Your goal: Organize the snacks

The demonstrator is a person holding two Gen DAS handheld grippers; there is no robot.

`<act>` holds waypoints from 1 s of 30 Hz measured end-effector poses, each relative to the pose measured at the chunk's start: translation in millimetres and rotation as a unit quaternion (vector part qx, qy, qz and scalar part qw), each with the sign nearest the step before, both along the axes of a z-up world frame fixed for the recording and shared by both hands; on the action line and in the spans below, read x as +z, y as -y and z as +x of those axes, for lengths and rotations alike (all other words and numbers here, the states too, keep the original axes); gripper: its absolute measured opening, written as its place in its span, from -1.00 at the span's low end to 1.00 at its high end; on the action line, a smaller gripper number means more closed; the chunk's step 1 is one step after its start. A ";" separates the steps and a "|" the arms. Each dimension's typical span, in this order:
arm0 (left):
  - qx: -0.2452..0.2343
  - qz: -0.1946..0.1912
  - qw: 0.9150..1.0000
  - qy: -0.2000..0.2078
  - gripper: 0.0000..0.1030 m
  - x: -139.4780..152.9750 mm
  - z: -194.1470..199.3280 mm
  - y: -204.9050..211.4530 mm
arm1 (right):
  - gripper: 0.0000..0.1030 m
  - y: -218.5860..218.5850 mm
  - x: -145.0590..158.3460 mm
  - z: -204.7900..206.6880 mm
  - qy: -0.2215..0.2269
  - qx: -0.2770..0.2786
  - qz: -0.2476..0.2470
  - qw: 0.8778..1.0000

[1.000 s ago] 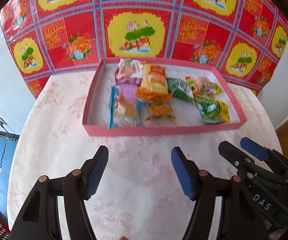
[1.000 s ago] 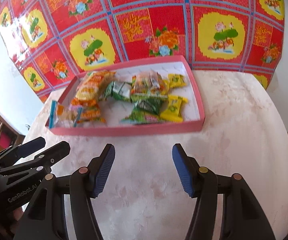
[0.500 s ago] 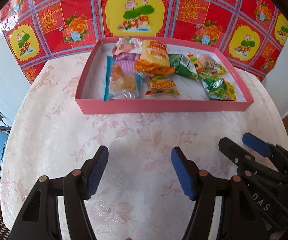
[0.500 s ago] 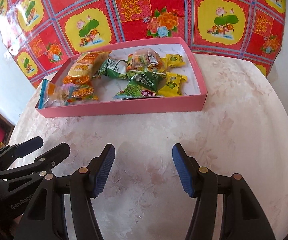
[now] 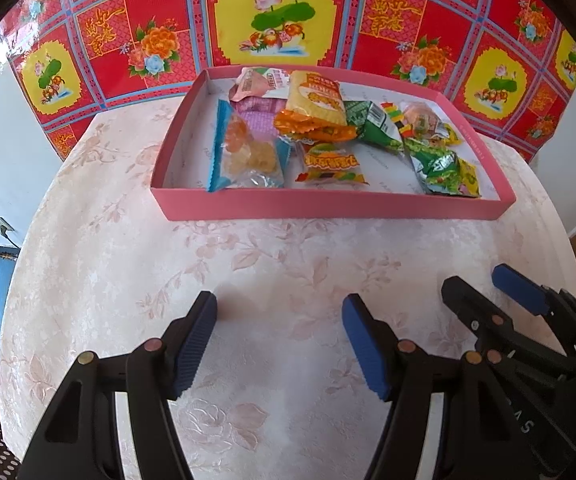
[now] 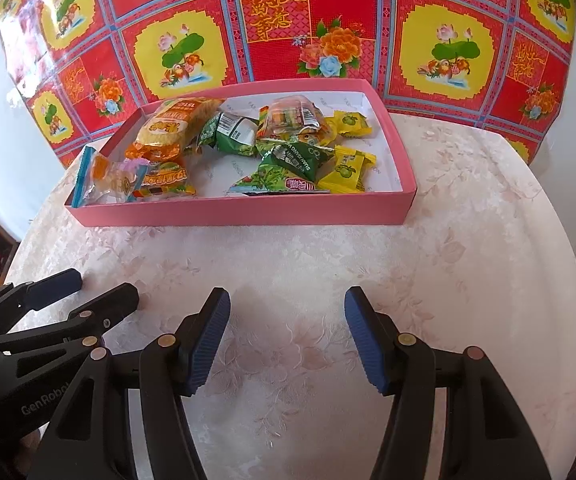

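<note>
Snacks: wrapped packets piled inside a pink tray (image 5: 328, 208), at 12 o'clock from both grippers.
Tray contents: clear blue-edged candy bag (image 5: 244, 152) at its left end, orange cracker pack (image 5: 316, 108), green packets (image 6: 288, 168), yellow packets (image 6: 346, 166) at its right end.
Left gripper (image 5: 280, 340): spread wide, holding nothing, over the floral tablecloth (image 5: 128, 248).
Right gripper (image 6: 286, 332): spread wide, holding nothing, well short of the tray.
Backdrop: red floral sheet (image 6: 280, 24).

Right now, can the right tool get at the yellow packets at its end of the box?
Probably yes: right tool is open and empty, yellow packets lie uncovered behind the pink box's low wall, bare tablecloth between.
</note>
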State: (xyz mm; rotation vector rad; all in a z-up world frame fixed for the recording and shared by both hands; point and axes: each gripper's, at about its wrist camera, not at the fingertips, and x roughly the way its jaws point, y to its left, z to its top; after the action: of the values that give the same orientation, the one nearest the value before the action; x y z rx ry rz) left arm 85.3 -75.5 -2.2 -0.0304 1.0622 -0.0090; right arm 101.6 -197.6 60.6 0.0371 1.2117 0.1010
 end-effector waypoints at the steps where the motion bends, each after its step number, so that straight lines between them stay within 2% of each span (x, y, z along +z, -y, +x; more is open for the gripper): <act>1: 0.000 0.000 1.000 0.000 0.33 0.0 0.0 0.0 | 0.19 0.1 0.0 0.0 0.000 0.000 0.000 1.000; 30: 0.000 0.000 1.000 0.000 0.33 0.6 0.4 -0.6 | 0.19 0.2 -0.2 1.0 0.002 0.004 -0.005 1.000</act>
State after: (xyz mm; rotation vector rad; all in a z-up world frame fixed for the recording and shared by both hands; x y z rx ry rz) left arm 85.7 -74.9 -1.6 -0.0299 1.0613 -0.0096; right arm 102.6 -197.8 60.4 0.0234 1.2083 0.1019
